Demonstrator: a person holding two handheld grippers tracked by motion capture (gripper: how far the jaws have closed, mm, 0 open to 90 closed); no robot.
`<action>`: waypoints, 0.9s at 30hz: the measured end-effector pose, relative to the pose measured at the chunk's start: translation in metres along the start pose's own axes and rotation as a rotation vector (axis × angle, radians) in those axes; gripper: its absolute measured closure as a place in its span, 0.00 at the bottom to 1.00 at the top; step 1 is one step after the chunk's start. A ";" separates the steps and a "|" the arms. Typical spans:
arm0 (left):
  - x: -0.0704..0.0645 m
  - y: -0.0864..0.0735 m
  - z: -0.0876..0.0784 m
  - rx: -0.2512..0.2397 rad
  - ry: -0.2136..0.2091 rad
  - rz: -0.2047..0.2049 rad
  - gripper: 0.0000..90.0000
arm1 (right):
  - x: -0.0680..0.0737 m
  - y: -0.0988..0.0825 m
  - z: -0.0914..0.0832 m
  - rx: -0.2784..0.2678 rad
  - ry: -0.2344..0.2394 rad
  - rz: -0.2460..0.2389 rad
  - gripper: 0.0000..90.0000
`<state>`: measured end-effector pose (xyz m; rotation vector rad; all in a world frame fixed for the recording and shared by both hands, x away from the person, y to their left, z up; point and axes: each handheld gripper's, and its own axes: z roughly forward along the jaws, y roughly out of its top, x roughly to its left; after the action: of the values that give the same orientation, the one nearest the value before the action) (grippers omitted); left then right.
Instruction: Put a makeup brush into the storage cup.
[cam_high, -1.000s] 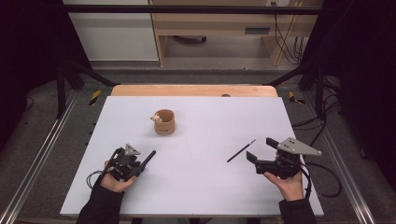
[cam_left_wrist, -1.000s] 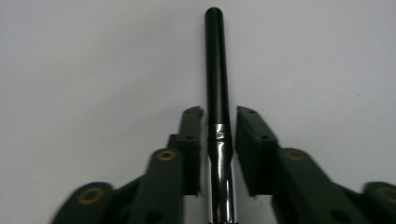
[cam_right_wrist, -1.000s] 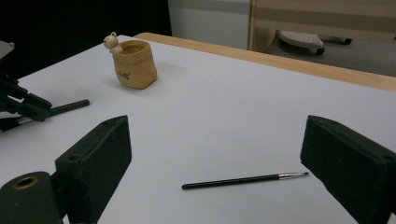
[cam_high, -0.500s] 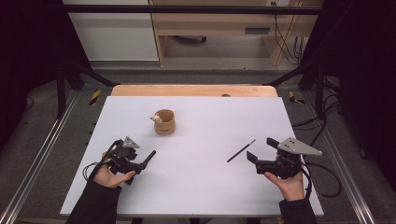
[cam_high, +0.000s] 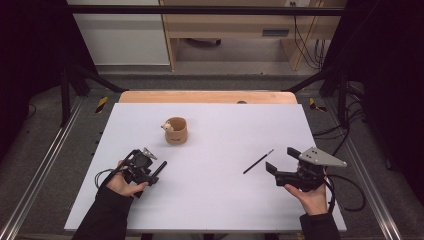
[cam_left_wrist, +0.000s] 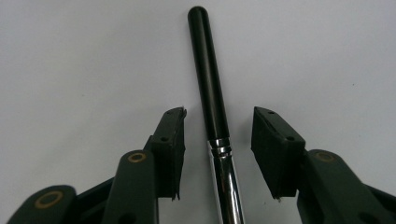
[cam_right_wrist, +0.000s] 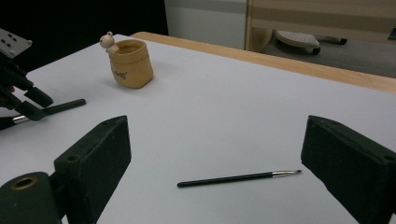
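Two grippers are sitting near the cup (cam_high: 176, 131), left gripper (cam_high: 150, 170) below it, right gripper (cam_high: 280, 165) far right | black brush (cam_left_wrist: 212, 100) is lying between wide-apart jaws, untouched; light, stiff, slippery, grab its middle | thin brush (cam_right_wrist: 238, 178) is lying between wide-apart jaws.

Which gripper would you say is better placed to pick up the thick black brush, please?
Left. Its gripper is open with the thick brush lying between the jaws, untouched. The right gripper sits across the table, open near the thin brush.
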<state>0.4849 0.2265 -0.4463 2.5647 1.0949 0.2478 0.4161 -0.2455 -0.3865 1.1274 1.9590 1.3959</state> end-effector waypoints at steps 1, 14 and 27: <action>0.000 -0.001 0.001 0.004 0.001 0.005 0.63 | 0.000 0.000 0.000 0.001 0.000 -0.001 0.10; -0.002 -0.002 0.001 0.011 -0.017 -0.005 0.74 | 0.002 0.000 0.002 0.009 0.006 -0.008 0.10; -0.005 0.000 0.001 0.023 -0.012 0.006 0.87 | 0.002 -0.001 0.003 0.019 0.007 -0.010 0.09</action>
<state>0.4821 0.2226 -0.4477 2.5868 1.0913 0.2219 0.4174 -0.2425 -0.3886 1.1205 1.9848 1.3806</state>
